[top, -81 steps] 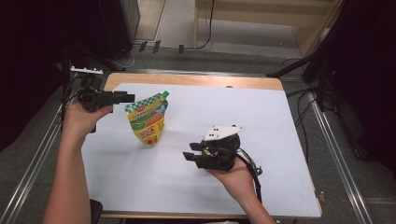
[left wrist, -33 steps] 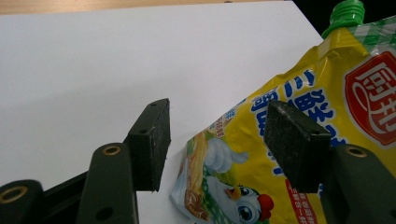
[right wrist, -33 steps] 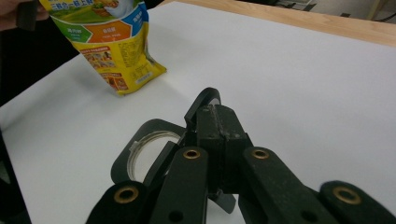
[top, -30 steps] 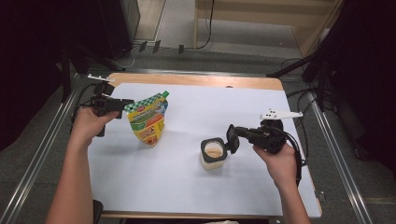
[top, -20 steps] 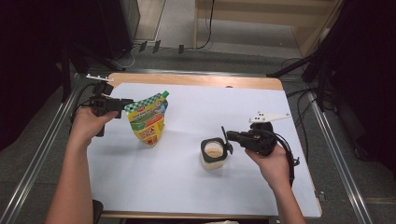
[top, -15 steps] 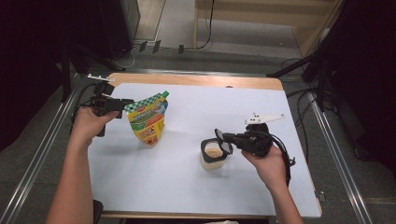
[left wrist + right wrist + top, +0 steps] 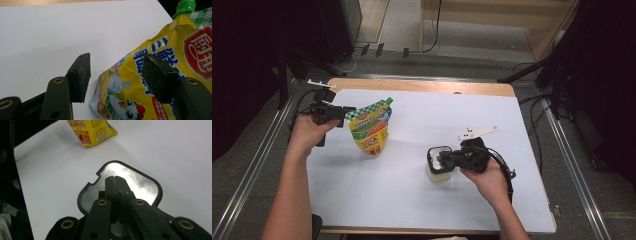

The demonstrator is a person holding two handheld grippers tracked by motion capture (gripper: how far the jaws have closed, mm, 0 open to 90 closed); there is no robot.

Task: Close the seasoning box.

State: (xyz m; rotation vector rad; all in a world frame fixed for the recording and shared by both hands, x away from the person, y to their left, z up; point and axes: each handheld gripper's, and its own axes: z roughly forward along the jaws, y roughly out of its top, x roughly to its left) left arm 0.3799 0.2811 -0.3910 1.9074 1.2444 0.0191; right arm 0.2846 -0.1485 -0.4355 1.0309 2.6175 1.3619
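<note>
A yellow food pouch (image 7: 371, 131) with a green cap (image 7: 387, 101) stands on the white table top (image 7: 437, 110) at the left. My left gripper (image 7: 346, 109) hovers level at its upper left corner. In the left gripper view the jaws (image 7: 117, 67) stand open, and the pouch (image 7: 125, 75) lies just beyond and between the pads without touching them. A small pale jar (image 7: 438, 172) stands right of centre. Its black-rimmed lid (image 7: 437, 151) lies flat over it. My right gripper (image 7: 443, 158) is shut, its joined tips (image 7: 115, 180) resting on the lid's shiny top (image 7: 140, 185).
The table's wooden back edge (image 7: 422, 85) and metal side rails (image 7: 572, 150) frame the white sheet. Cables (image 7: 532, 125) trail off the right side, and dark equipment stands beyond the left edge. The pouch's bottom (image 7: 92, 130) shows far off in the right gripper view.
My right gripper came in from the right with shut jaws and sank onto the jar. The lid, raised before, now lies flat over the opening. The left hand stayed put.
</note>
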